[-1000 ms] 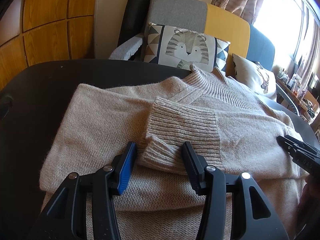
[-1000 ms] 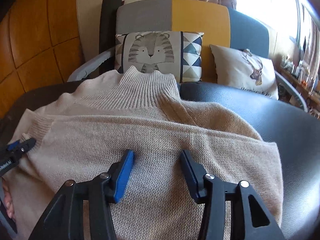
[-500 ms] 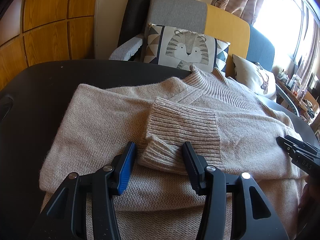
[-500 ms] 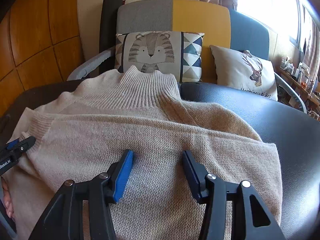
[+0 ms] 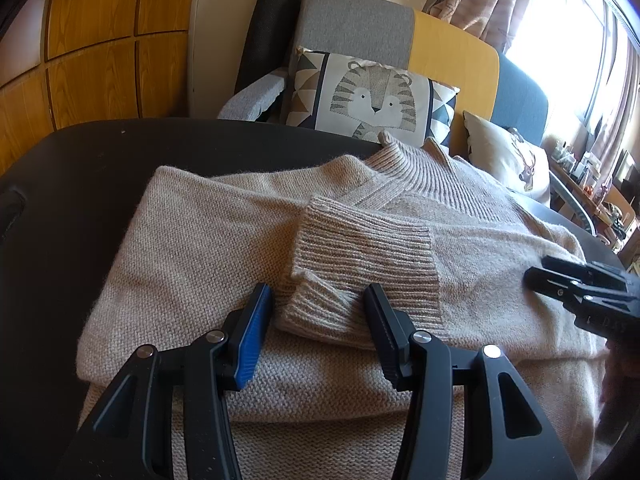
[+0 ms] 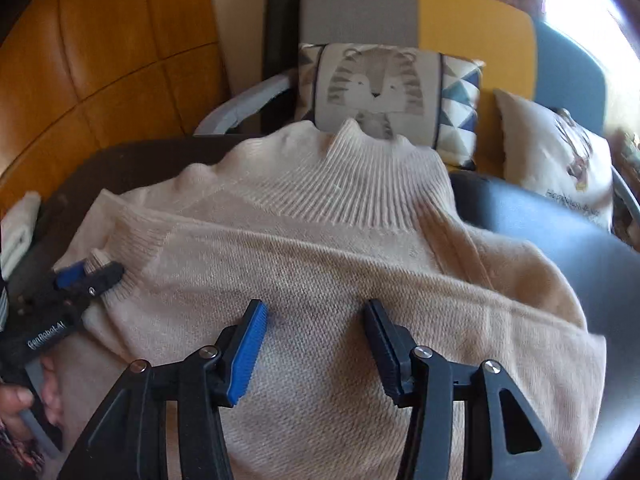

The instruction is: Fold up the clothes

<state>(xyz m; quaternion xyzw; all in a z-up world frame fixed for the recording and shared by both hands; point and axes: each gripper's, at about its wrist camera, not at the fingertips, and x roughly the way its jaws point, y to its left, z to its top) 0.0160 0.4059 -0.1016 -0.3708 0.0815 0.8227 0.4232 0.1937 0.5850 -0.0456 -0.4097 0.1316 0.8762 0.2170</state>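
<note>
The beige sweater lay flat on the dark table, collar at twelve o'clock, so you could fold it neatly. One sleeve was laid across the chest. Your left gripper hovered at six o'clock, jaws apart around the ribbed cuff, not squeezing. Your right gripper had its jaws apart over the body, holding nothing.

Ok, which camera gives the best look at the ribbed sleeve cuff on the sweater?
The left wrist view. There the ribbed cuff lies folded across the sweater, sharp and whole, its near corner between the left gripper fingers. The blurred right wrist view shows only part of the cuff, at the sweater's left edge behind the left gripper.
</note>
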